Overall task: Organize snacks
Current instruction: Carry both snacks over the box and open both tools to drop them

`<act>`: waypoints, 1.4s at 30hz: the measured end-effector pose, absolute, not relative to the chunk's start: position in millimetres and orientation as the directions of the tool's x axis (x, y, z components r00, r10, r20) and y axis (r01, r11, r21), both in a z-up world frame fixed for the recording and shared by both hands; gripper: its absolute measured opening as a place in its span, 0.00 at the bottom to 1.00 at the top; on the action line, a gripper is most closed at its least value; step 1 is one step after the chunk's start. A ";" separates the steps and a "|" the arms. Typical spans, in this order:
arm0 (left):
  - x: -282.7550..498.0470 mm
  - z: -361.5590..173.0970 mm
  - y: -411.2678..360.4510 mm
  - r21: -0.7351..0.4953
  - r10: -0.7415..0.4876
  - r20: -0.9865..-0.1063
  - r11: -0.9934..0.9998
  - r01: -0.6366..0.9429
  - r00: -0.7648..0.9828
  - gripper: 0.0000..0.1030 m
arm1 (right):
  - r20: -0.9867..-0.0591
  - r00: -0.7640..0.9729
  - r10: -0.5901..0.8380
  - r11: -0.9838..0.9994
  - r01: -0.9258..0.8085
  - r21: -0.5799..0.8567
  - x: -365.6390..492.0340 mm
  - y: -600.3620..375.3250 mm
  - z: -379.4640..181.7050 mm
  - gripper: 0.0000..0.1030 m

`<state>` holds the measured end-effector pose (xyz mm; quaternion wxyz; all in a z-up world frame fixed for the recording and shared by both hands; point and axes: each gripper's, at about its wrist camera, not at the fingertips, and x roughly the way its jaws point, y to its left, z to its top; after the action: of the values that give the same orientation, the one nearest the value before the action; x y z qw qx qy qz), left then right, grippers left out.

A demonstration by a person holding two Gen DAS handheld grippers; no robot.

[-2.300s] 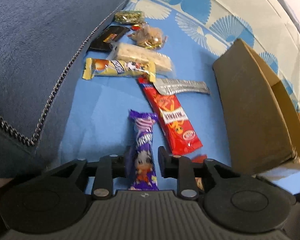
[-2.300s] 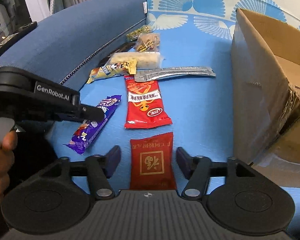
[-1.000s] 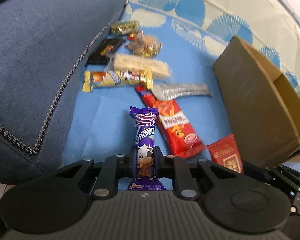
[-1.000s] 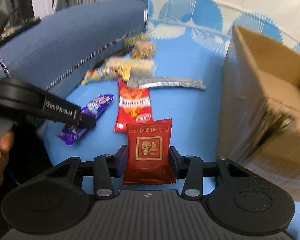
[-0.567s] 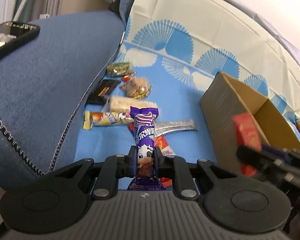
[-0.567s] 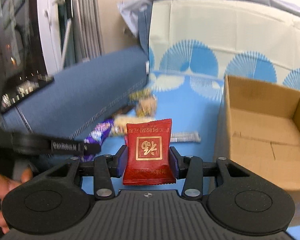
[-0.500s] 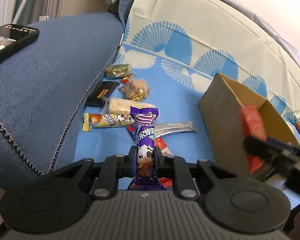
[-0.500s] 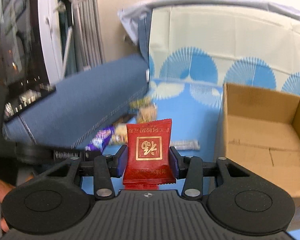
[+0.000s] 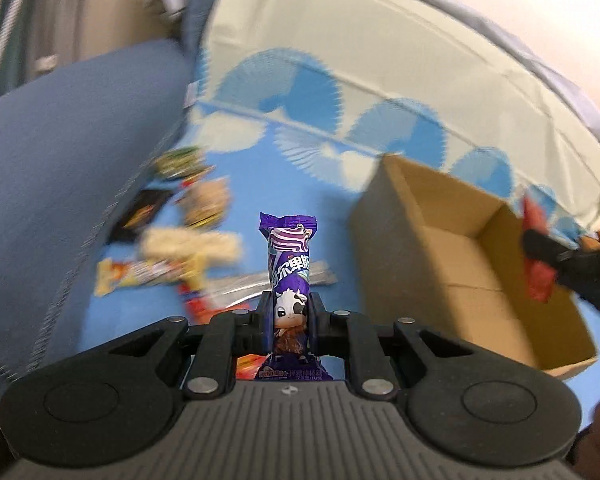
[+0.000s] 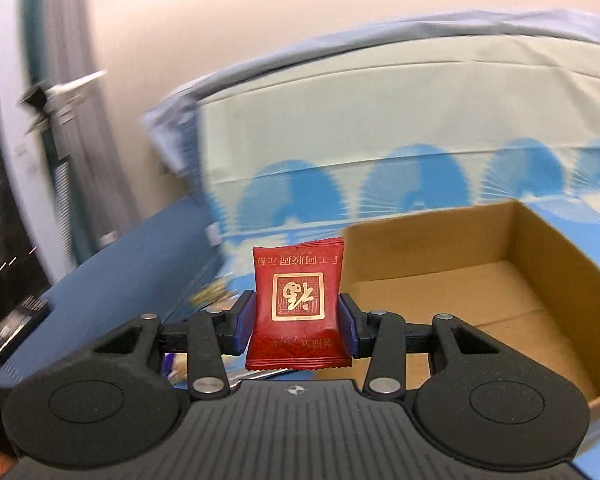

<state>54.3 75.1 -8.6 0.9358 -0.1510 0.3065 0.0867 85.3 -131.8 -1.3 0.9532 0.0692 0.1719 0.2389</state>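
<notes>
While the left hand-held gripper pinches a purple snack bar upright between its narrow jaws, the right hand-held gripper clamps a red packet at mid width. Beyond the left one, blurred snacks lie on the blue sofa cover. The open cardboard box sits just beyond the red packet, to the right.

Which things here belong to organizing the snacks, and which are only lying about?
Belonging to the job:
- purple snack bar in left gripper
- red packet in right gripper
- cardboard box
- loose snacks

Only lying about:
- blue cushion
- fan-patterned cloth
</notes>
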 end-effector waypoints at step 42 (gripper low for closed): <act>52.0 10.6 65.7 0.021 0.013 -0.394 1.000 -0.005 0.919 0.19 | -0.295 0.937 0.185 0.979 -0.150 0.138 105.6 -165.0 -15.8 0.65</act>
<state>52.0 65.7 10.6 0.9795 0.0095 0.2010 0.0047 105.6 -165.0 -15.8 0.9826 0.0566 0.1551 0.0854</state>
